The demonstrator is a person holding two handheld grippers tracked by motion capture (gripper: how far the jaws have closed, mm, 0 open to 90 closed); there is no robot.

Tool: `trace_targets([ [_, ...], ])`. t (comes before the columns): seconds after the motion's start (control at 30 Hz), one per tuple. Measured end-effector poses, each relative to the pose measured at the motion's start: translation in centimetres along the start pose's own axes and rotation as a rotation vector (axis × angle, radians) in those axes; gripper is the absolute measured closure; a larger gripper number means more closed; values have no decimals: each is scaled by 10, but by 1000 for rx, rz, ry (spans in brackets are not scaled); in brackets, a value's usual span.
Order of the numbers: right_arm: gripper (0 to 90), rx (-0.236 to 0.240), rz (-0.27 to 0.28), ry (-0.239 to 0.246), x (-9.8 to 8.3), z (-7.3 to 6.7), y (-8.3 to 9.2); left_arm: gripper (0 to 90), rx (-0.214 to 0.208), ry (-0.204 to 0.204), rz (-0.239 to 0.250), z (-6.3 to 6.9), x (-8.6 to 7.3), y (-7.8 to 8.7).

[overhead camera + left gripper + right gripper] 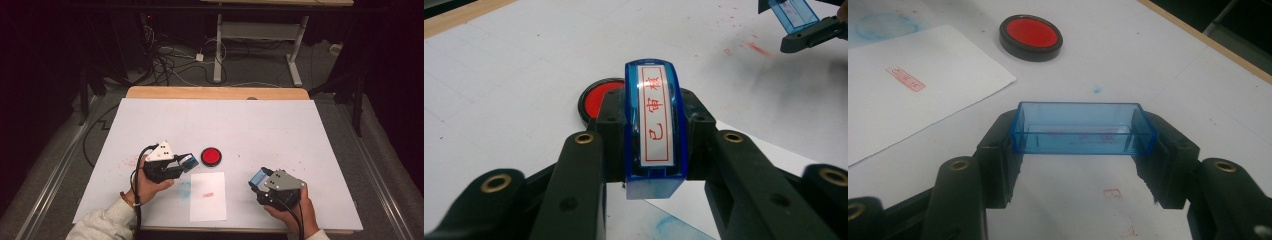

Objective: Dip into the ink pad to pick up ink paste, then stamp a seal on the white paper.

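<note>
Stamp [654, 125], blue-bodied with a red-lettered label, was pinched between the jaws of the left gripper [176, 165], just left of the red ink pad [211, 156]. Paper sheet [208, 196] bore one red imprint. Stamp cap [1083, 128], clear blue, sat clamped in the right gripper [263, 184].

You have a round red ink pad [211, 156] in a black rim sitting on the white table cover [260, 125], just beyond the sheet of paper [208, 200], which bears a red stamp mark [208, 194]. Beyond the table, cables [170, 62] trail across the floor.
</note>
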State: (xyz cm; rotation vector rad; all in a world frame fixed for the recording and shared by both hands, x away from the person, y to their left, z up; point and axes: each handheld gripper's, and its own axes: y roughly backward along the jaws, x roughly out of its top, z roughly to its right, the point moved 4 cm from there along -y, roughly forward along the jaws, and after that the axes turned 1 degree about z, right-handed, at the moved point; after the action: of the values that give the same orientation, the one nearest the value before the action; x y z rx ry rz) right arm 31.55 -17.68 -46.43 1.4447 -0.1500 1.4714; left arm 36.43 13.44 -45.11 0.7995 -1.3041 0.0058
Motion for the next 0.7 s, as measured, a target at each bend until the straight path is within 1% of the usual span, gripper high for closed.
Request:
trace_targets([
  [0.13, 406, 7, 2, 6, 2, -1, -2, 679, 2, -2, -4, 0, -1, 2],
  [0.17, 406, 9, 1, 10, 2, -1, -3, 679, 11, -4, -5, 1, -1, 2],
  [0.3, 406, 13, -3, 15, 2, -2, -4, 679, 22, 5, -3, 0, -1, 2],
  [0.33, 406, 11, -3, 12, 2, -2, -4, 679, 14, 10, -5, 0, -1, 2],
  [0.4, 406, 12, 1, 9, 2, -2, -3, 679, 22, 12, 3, 1, 0, 2],
  [0.5, 406, 14, -4, 14, 2, -2, -5, 679, 20, 18, 12, 1, 1, 2],
  [0.63, 406, 19, -2, 6, 3, -2, -9, 679, 25, 26, 16, 0, 1, 3],
  [0.7, 406, 21, -3, 9, 4, -3, -11, 679, 28, 30, 34, 0, 3, 3],
])
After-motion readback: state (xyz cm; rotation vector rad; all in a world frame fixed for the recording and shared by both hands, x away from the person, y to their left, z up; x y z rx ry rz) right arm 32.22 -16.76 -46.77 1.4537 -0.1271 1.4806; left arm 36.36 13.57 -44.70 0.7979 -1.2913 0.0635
